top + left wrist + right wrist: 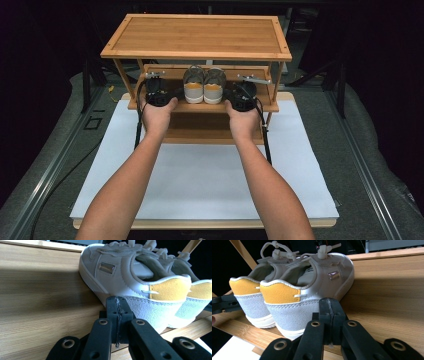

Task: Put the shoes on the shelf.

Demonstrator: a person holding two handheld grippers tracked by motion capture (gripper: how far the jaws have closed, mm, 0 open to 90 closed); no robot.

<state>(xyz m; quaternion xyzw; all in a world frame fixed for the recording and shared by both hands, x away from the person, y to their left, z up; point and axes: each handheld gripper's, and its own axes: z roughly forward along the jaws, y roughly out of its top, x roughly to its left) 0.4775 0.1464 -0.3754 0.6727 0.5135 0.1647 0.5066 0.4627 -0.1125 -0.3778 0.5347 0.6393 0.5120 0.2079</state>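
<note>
Dark room, white worktop [210,175], bamboo rack [197,37]. On its middle shelf [250,106], pair of shoes [204,86], heels toward the person, long axes running away. Left fingers [117,315] and right fingers [329,315] clenched on nothing, flanking the pair, equally near, heels just inward.

I see a pair of sneakers [204,86] standing upright on the middle shelf [200,106] of the bamboo rack, near its front edge and about midway along it. They sit side by side, touching, heels toward me and toes pointing to the back of the shelf. Each is pale grey suede with a mustard-yellow heel patch [170,289], a white sole, knotted white laces and a small metal tag [333,275] on its outer side.
</note>
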